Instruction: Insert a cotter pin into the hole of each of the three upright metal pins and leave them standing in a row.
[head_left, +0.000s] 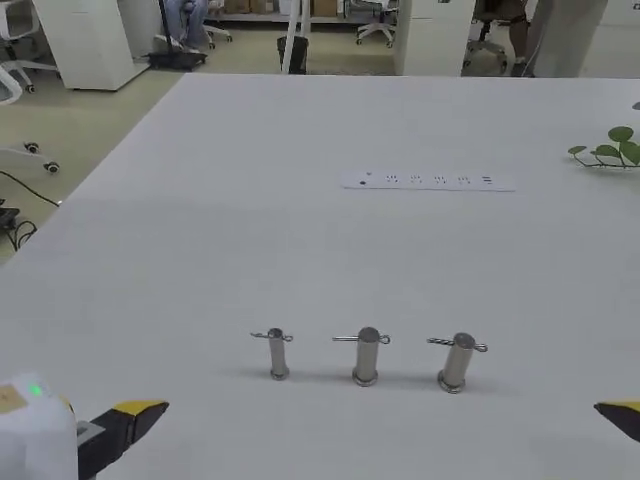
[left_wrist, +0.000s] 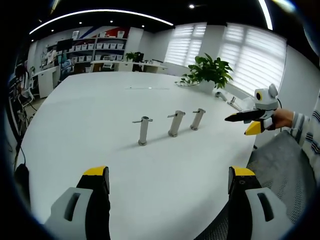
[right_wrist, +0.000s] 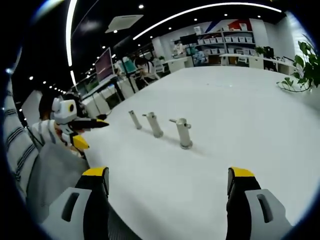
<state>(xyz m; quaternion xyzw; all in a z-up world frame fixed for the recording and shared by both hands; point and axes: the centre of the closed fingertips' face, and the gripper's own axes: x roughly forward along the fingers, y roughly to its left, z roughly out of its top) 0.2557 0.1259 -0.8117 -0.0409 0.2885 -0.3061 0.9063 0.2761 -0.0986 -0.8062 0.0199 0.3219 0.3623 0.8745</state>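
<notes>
- While their jaws stand wide apart and empty, the left gripper (left_wrist: 168, 172) and right gripper (right_wrist: 168, 172) hang at seven and five o'clock of the head view.
- Three metal pins (head_left: 366, 357) stand upright in a row at six o'clock on the table (head_left: 300, 250), with a cotter pin (head_left: 360, 339) through each.
- Beyond them, at twelve o'clock, the head view has a power strip (head_left: 428, 181).

the head view's edges cut off most of the left hand-held gripper (head_left: 128, 422) and right hand-held gripper (head_left: 621, 414).
</notes>
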